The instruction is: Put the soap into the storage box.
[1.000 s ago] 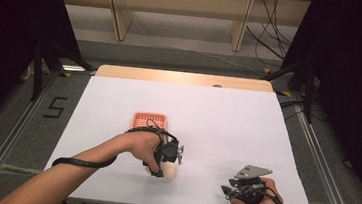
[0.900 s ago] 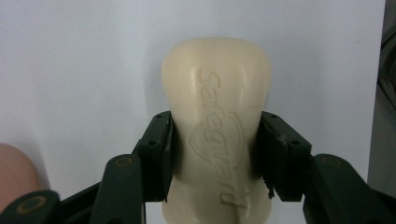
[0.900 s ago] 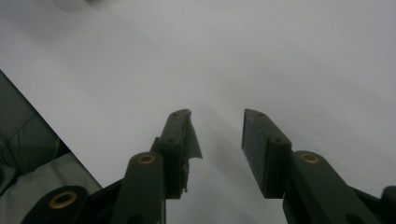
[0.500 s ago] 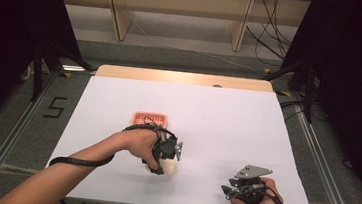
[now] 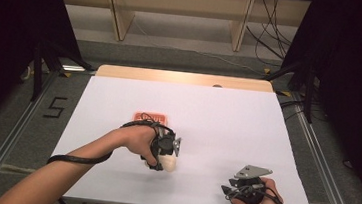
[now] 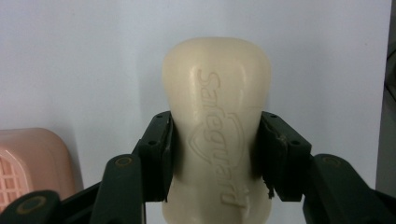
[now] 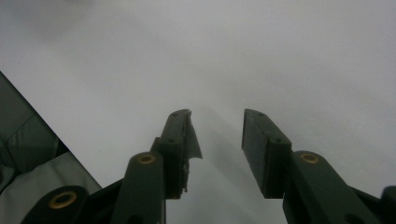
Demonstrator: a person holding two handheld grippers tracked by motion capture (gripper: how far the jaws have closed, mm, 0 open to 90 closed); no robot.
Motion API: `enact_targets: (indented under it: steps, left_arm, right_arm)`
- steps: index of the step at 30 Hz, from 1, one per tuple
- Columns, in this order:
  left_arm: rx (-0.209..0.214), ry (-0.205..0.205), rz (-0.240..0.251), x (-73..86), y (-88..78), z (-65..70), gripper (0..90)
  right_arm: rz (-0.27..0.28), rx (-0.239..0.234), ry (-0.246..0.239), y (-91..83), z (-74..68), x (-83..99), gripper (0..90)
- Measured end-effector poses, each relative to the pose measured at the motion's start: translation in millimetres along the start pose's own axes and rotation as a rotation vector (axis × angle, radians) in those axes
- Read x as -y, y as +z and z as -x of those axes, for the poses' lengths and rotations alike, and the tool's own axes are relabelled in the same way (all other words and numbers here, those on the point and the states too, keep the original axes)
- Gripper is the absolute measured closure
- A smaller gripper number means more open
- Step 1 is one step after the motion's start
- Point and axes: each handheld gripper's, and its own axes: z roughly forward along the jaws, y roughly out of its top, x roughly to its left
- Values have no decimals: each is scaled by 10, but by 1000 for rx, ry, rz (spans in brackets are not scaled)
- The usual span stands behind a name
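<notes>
A cream-coloured, rounded bar of soap (image 6: 217, 126) with embossed lettering is clamped between the pads of the left tool (image 5: 164, 153), near the front middle of the white-covered desk (image 5: 227, 121). Just behind it, a pink plastic soap dish (image 5: 150, 116) with a slotted top is partly hidden by the left hand (image 5: 137, 140). The right tool (image 5: 233, 188) is held over the desk's front right corner, its jaws apart with nothing between them. Beyond the desk, pale wooden shelving (image 5: 177, 11) and dark floor are seen; the soap's lower end is cut off in the left gripper view.

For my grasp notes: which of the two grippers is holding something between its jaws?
The left gripper: its jaws clamp a cream soap bar. The right gripper has nothing between its jaws.
</notes>
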Motion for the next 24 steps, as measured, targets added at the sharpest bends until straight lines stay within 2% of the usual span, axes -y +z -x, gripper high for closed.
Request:
enact_targets:
  steps: [5, 7, 9, 18, 24]
  left_arm:
    - [-4, 0, 5, 4, -26, -14, 492]
    - [-7, -2, 5, 8, -39, -18, 492]
    - [-13, -1, 7, 17, -57, -25, 492]
    - [-17, 0, 14, 43, -94, -61, 492]
    - [-26, 3, 18, 58, -124, -80, 492]
  right_arm:
    - [2, 1, -1, 2, 1, 3, 621]
    - [-4, -6, 17, -7, -8, -3, 621]
    - [2, 1, -1, 1, -1, 1, 621]
    - [-9, -4, -2, -7, 3, -3, 621]
    - [8, 0, -1, 7, 0, 0, 621]
